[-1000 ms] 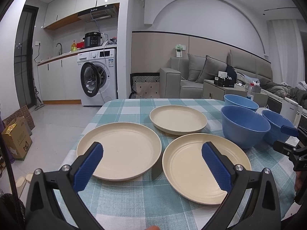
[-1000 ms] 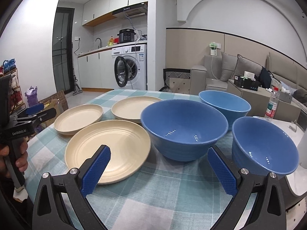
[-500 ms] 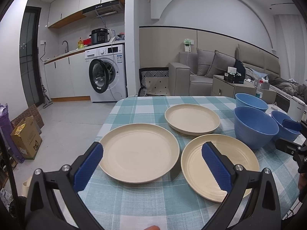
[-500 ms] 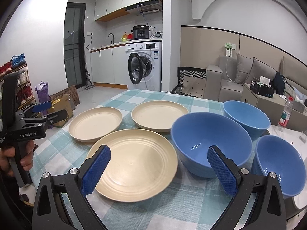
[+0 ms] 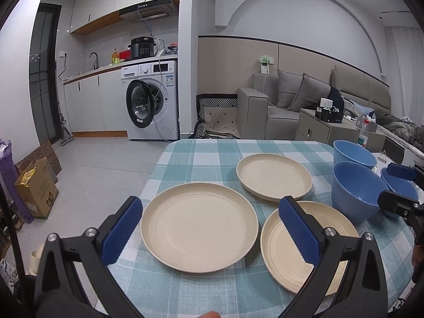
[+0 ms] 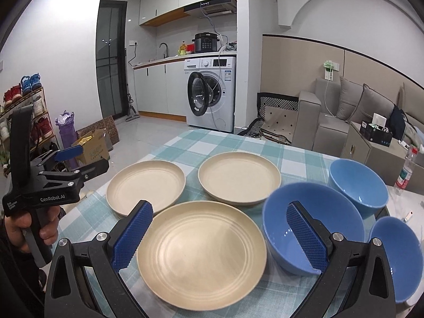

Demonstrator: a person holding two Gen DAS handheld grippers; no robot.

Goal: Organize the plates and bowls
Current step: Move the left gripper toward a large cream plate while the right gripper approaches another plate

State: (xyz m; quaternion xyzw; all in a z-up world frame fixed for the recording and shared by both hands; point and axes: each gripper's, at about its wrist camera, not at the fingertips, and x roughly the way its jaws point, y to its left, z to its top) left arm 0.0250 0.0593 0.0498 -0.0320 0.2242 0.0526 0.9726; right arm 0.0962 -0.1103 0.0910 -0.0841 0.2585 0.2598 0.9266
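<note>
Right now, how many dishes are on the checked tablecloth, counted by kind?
Cream plates: 3
Blue bowls: 3
Total: 6, all lying separately, none stacked.

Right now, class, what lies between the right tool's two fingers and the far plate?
In the right wrist view, the near plate lies flat between the open right tool and the far plate.

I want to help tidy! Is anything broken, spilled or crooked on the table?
Nothing stands out. Three plates lie flat and three bowls sit upright, all whole, empty, none stacked yet.
</note>
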